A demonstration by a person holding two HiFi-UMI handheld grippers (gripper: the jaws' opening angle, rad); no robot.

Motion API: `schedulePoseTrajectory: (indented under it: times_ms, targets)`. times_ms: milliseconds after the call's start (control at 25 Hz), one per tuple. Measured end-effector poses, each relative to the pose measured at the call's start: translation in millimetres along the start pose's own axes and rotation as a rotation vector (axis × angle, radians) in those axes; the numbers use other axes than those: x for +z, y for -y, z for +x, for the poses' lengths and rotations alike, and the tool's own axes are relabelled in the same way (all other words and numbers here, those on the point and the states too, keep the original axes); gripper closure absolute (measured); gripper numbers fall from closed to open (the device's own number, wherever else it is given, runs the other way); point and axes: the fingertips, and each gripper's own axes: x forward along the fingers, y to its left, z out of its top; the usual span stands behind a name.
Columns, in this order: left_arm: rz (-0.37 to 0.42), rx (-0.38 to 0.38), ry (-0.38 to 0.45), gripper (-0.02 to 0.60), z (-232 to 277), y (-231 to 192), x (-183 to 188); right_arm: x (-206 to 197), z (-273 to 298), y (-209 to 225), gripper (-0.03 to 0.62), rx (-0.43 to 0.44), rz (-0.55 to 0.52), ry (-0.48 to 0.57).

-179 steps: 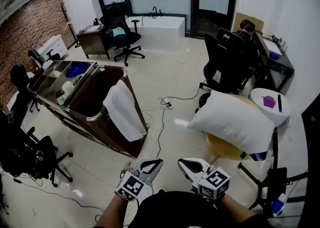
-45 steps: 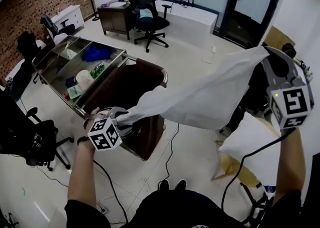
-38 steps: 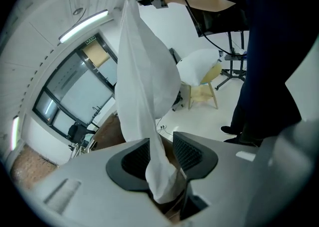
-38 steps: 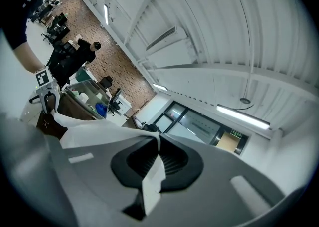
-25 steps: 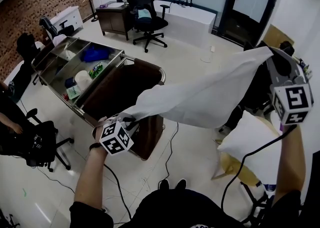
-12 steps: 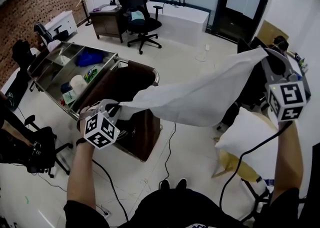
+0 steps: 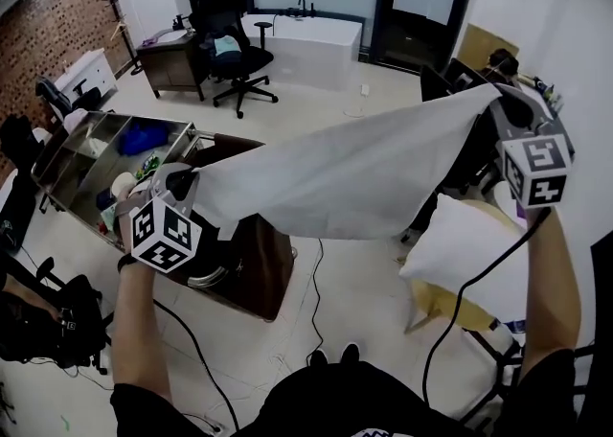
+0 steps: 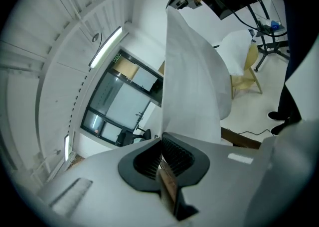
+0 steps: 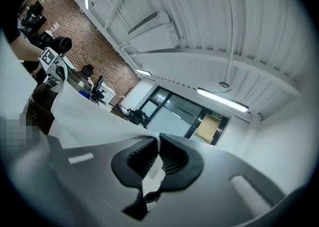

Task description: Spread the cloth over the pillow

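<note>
- So, left claw (image 7: 184,184) is clamped on the white fabric cloth (image 7: 335,176), left of the plump white pillow (image 7: 469,245).
- right claw (image 7: 496,103) grips another corner above it.

I hold the white cloth (image 7: 345,172) stretched in the air. My left gripper (image 7: 187,179) pinches its near-left corner and my right gripper (image 7: 493,100) pinches its far-right corner. The white pillow (image 7: 469,243) lies on a chair (image 7: 445,306) at the right, below the cloth's right end. A steel cart (image 7: 144,120) stands at the left.
</note>
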Motion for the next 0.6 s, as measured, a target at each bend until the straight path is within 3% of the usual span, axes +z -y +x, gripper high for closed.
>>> schedulePoseTrajectory:
  times_ms: [240,600]
  targets:
    - [0.051,0.058,0.066,0.579,8,-34,39,-36,-18,31,0.585,-0.074,0.031,-0.084]
    - [0.139,0.138,0.162,0.579,18,-72,129,-62,-66,91,0.585,-0.188,0.026,-0.118]
